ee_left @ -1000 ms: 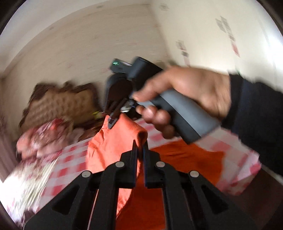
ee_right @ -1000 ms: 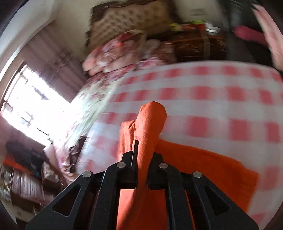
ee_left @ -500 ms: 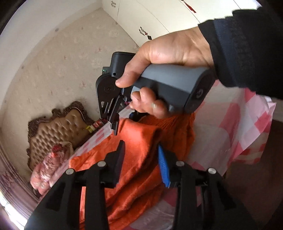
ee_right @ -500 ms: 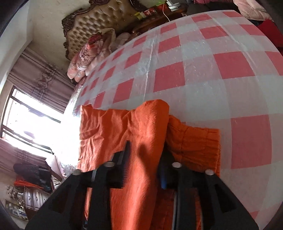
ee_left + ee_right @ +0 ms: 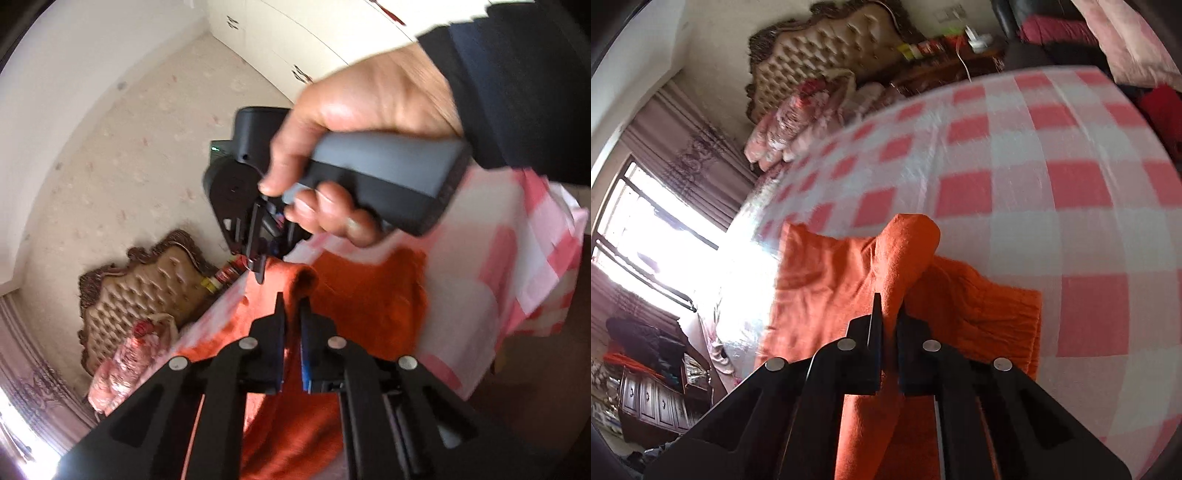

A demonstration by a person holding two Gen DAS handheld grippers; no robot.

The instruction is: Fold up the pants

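I see both jaws pinch the orange pants [image 5: 827,288]: left gripper [image 5: 291,306], right gripper [image 5: 888,314]. One fold lies at nine o'clock; I judge more folding remains.

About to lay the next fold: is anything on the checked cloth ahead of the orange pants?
Nothing visible. Both hand-held grippers, left and right, pinch the orange pants; the checked cloth beyond them looks bare in the right wrist view.
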